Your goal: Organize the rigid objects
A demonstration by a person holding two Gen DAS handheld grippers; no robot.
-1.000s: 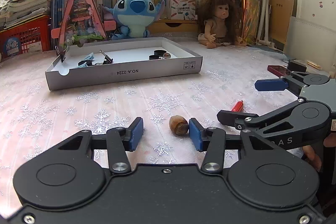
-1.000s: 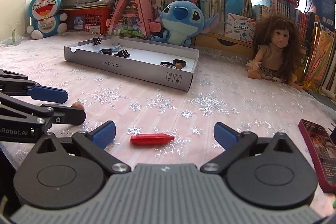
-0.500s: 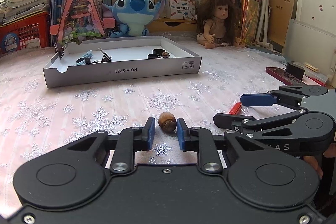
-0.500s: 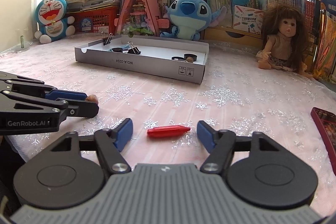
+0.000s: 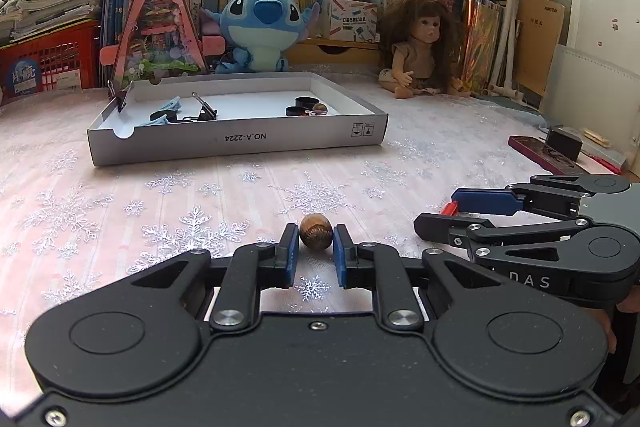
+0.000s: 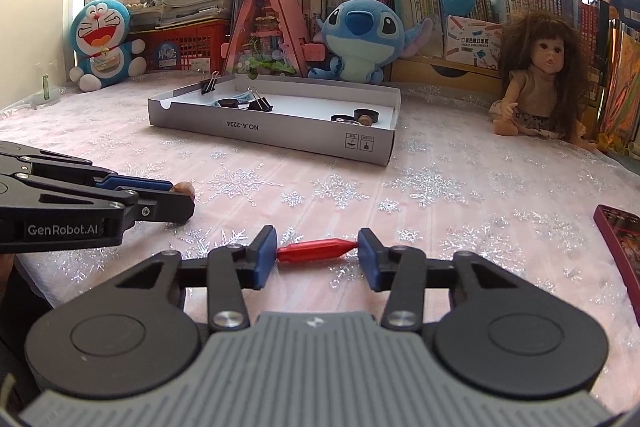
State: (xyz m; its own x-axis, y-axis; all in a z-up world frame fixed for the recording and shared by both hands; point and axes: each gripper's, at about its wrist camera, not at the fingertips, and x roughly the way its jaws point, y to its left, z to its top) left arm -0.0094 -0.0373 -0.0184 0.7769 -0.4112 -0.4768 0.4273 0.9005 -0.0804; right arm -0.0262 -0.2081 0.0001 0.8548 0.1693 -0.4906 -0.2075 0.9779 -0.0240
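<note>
Box (image 5: 236, 143) at the far side is already loaded with clips and bits. Nut (image 5: 315, 231) is pinched in the left tongs (image 5: 315, 255); the red piece (image 6: 316, 250) sits lengthwise between the closing right tongs (image 6: 317, 263), ends touched. Both are still left on the near bench (image 6: 440, 195).

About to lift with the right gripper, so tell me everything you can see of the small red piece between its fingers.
The red piece is a small, slim, glossy stick that looks like hard plastic, blunt at its left end and tapering to a point at its right. It lies flat on the pink snowflake tablecloth, crosswise between the fingers of the right gripper, whose jaws are closing. Both ends sit at the blue pads; a firm pinch cannot be confirmed. In the left wrist view only its red tip shows.
</note>
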